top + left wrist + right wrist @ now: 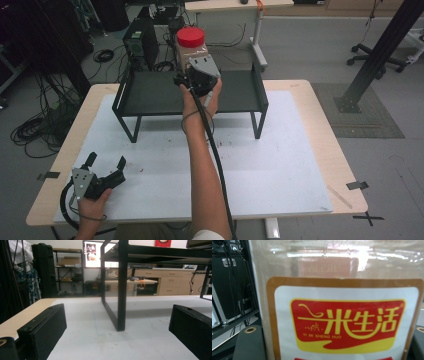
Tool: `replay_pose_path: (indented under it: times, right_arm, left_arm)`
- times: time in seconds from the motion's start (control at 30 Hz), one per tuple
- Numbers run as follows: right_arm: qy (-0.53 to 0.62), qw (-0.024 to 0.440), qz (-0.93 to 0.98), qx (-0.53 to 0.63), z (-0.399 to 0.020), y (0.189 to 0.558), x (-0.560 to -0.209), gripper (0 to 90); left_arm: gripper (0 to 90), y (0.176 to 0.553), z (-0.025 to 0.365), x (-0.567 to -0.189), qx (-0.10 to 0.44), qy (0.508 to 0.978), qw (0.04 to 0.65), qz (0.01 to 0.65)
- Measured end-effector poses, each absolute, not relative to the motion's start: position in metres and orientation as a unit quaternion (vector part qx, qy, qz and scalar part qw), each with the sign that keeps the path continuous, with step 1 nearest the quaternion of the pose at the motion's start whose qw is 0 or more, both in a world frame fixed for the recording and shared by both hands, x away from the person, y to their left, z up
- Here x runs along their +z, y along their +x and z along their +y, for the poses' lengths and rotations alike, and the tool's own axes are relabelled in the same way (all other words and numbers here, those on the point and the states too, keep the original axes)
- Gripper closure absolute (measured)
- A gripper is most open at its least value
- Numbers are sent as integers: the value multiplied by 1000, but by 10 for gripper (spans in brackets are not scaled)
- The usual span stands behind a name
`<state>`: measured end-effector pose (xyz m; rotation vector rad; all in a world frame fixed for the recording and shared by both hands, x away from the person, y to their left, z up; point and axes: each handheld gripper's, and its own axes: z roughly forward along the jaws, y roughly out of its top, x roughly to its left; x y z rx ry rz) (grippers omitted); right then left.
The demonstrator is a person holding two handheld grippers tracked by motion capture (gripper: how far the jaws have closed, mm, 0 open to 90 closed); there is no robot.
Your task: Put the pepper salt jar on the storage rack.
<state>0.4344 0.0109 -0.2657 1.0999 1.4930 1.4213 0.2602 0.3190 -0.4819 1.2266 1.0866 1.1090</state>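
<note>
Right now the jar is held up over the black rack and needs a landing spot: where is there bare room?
The rack's dark shelf lies bare left of the right gripper, and right of it up to the end rail. The white mat in front is bare right of the forearm. The near-left corner is crowded by the left gripper. The jar has a red lid.

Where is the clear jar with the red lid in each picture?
High view: the clear plastic jar with the red lid sits top centre, gripped by the right gripper over the black metal shelf.
Left gripper view: the jar itself is not in it.
Right gripper view: its labelled wall is close up.
Shared landmark: the shelf.
</note>
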Motion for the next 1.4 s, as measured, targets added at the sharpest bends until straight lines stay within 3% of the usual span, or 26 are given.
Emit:
replay_pose_path:
  times: [0.7,1.4]
  right_arm:
    - [436,398,589,552,28,467,-274,247]
    - [436,397,585,557,32,473,-284,245]
  left_arm:
    - [16,260,319,-482,469,518,549,459]
    - [16,260,319,-482,469,518,550,457]
